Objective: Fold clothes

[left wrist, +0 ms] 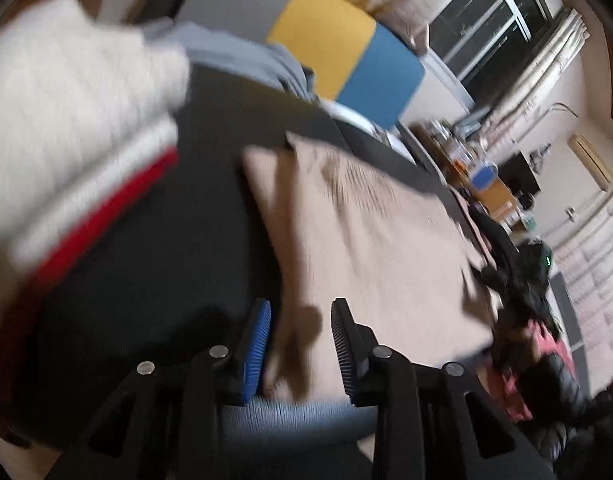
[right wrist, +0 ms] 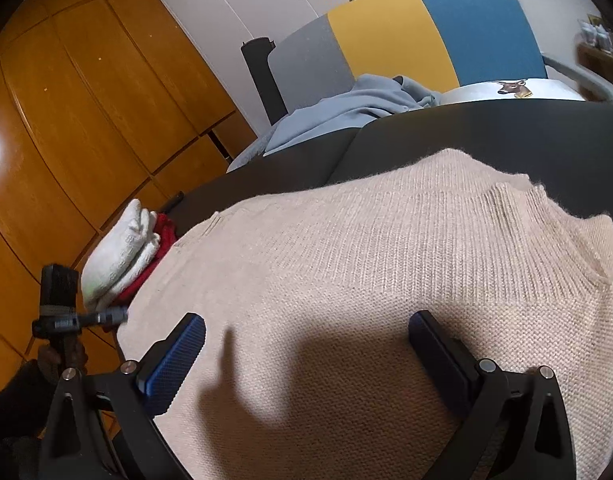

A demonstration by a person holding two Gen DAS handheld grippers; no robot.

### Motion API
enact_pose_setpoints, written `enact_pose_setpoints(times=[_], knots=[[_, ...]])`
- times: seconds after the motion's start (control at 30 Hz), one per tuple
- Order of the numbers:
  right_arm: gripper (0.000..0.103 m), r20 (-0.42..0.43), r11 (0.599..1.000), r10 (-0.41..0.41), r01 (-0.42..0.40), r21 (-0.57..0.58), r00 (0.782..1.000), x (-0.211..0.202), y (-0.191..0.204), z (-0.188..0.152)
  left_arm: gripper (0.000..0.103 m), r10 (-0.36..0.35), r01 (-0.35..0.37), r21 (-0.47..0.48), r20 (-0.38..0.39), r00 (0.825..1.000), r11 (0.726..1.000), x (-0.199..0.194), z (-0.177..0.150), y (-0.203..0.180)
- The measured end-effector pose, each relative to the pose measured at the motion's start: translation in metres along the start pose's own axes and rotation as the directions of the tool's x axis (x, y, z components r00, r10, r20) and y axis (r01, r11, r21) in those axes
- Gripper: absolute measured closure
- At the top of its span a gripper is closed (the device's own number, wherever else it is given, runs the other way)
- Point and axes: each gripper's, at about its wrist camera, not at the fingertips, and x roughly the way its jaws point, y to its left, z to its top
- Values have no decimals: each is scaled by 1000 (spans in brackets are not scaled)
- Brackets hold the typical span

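Observation:
A beige knit sweater (left wrist: 370,248) lies folded on a dark bed cover (left wrist: 178,216); the left wrist view is blurred. My left gripper (left wrist: 300,336) hangs over the sweater's near edge with its jaws apart, and the pads are not pressing the knit. In the right wrist view the same sweater (right wrist: 386,260) fills the foreground, its ribbed collar to the right. My right gripper (right wrist: 310,354) stands wide open just above it, with nothing between its fingers.
A folded stack, white knit over red (left wrist: 66,92) (right wrist: 122,252), sits left of the sweater. A blue-grey garment (right wrist: 346,108) lies crumpled by the grey, yellow and blue headboard (right wrist: 386,28). A wooden wardrobe (right wrist: 86,100) stands to the left. A pink sleeve (left wrist: 546,356) is at the right.

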Motion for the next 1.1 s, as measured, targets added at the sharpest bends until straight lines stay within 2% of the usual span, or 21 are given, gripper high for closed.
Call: enact_pose_setpoints(times=[0.03,0.1,0.2,0.37,0.47,0.63,0.67,0.7,0.73,0.83,0.9,1.0,1.1], knots=[[0,1,1000,1,-1,-1,1000,0,0,0,69,22,-22,3,5,1000,1000,4,8,-4],[0,2,1000,2,-2,-2,1000,0,0,0,54,67,-67,14,0,998,998,17,23,-11],[0,7,1000,5,-5,-4,1000,-1,0,-1,53,116,-115,27,-33,993,993,43,45,-16],[0,19,1000,18,-18,-2,1000,-3,-1,-2,53,147,-146,18,-94,985,989,76,63,-7],[0,28,1000,27,-27,-1,999,-4,-2,-2,53,126,-126,7,-125,984,992,91,64,-5],[0,40,999,42,-42,3,998,-6,-3,-3,51,101,-104,-23,-93,990,994,92,60,-2],[0,39,999,43,-43,5,998,-6,-3,-3,54,98,-101,-29,-93,991,994,93,60,-3],[0,33,999,43,-43,6,999,-6,-3,-2,76,84,-86,-23,-99,992,996,95,60,-5],[0,23,999,43,-43,6,999,-5,-2,-1,83,65,-66,-13,-109,992,998,98,60,-8],[0,-23,999,45,-45,23,999,-6,-2,5,88,97,-95,21,-108,989,995,100,65,-17],[0,-67,1000,29,-28,14,997,-12,0,12,89,109,-108,11,-98,989,994,95,72,-16],[0,-112,996,-7,-3,-93,994,-30,5,21,90,118,-119,-7,-67,991,993,81,80,-9],[0,-193,984,-34,-1,-179,981,-39,3,28,90,147,-147,8,-65,987,989,80,89,-10]])
